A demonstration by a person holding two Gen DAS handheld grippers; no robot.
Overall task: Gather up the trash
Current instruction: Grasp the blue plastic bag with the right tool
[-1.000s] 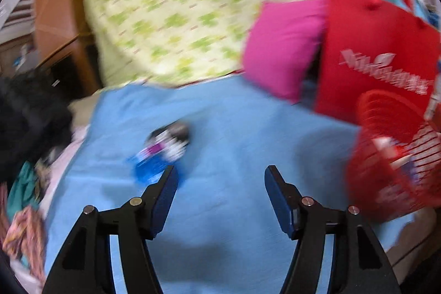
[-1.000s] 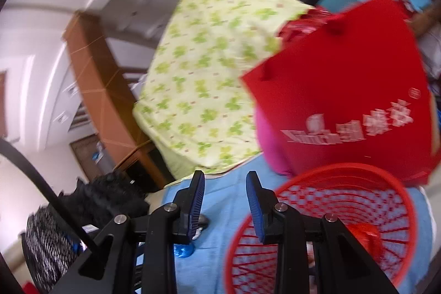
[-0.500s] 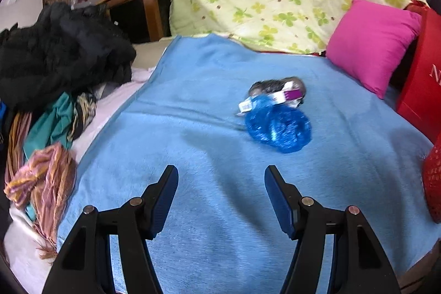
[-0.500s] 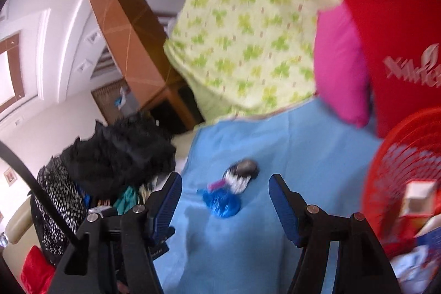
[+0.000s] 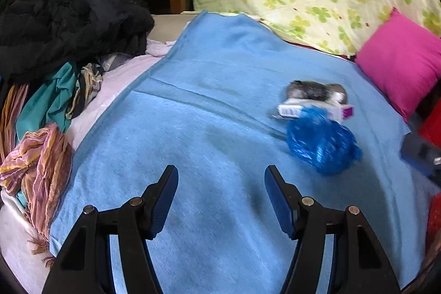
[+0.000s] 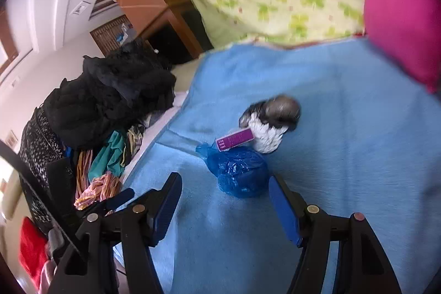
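Both tongs, left [image 5: 221, 190] and right [image 6: 225, 199], hang spread wide with nothing held. On the bed's blue blanket [image 6: 344, 128], a crumpled blue bag [image 6: 239, 174] lies just ahead of the right tongs, touching a purple-and-white carton [image 6: 234, 139].

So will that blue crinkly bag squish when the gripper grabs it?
Probably. The blue plastic bag looks crumpled and thin, so it should crush between the right gripper fingers. It likely weighs little and seems unlikely to roll on the soft blue blanket.
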